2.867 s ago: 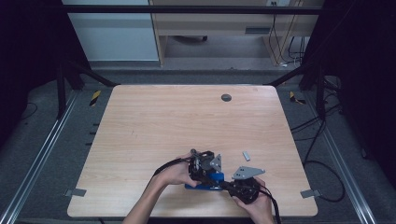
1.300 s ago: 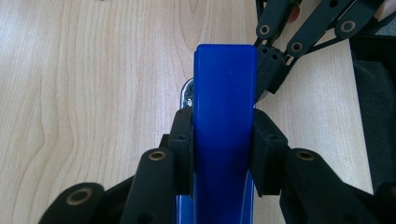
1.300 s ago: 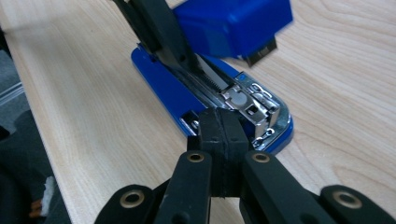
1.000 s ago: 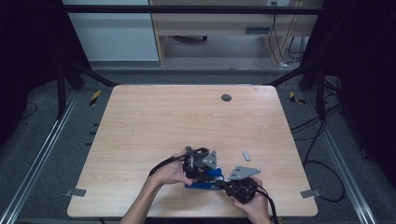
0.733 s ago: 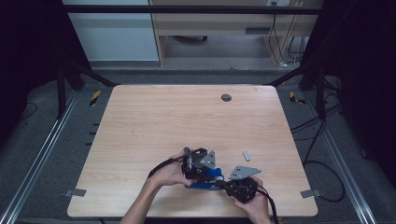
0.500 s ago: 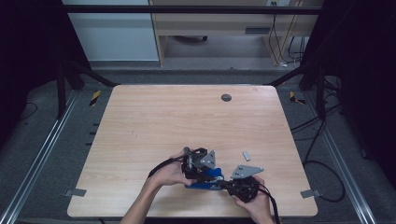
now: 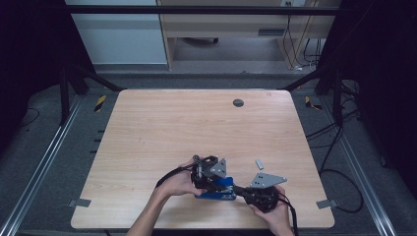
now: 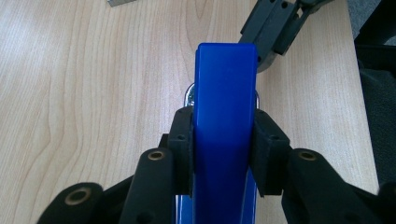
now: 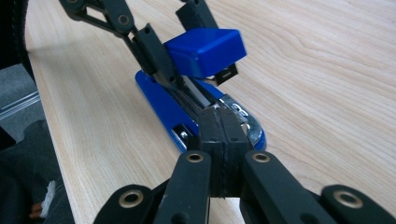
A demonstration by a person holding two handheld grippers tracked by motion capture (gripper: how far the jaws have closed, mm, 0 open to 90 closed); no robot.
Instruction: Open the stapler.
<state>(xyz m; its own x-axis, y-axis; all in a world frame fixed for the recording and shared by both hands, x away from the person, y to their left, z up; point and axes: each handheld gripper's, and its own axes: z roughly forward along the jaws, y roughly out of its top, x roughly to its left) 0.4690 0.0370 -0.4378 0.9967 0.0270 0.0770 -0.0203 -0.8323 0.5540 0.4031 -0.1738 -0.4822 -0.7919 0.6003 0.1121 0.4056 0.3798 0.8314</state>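
Pale wood-grain desk point(image 7: 162, 128) stands inside a dark metal frame, with a grey floor and a light cabinet beyond its far edge, and near that far edge a small dark round spot point(image 7: 238, 103) sits in the board. Near my edge of the desk lies the blue stapler point(image 7: 216, 189), base flat on the wood, its top arm lifted so the body gapes open and the silver magazine shows inside; whether any staples sit in it I cannot tell. My left gripper point(image 8: 223, 140) comes at the stapler from the left in the high view, my hand wrapped round its body, forearm slanting in from the bottom edge; its jaws are clamped on the two sides of the raised blue top arm, pads pressed flat against the plastic. My right gripper point(image 9: 223, 135) lies low and nearly level at the right, hand behind it close to the desk's near edge, grey three-cornered plate on top; its jaws are clenched tight together with nothing between them, tips resting at the stapler's front end on the metal plate of the base. A small grey piece point(image 7: 259, 164) lies on the wood just beyond my right gripper, apart from the stapler
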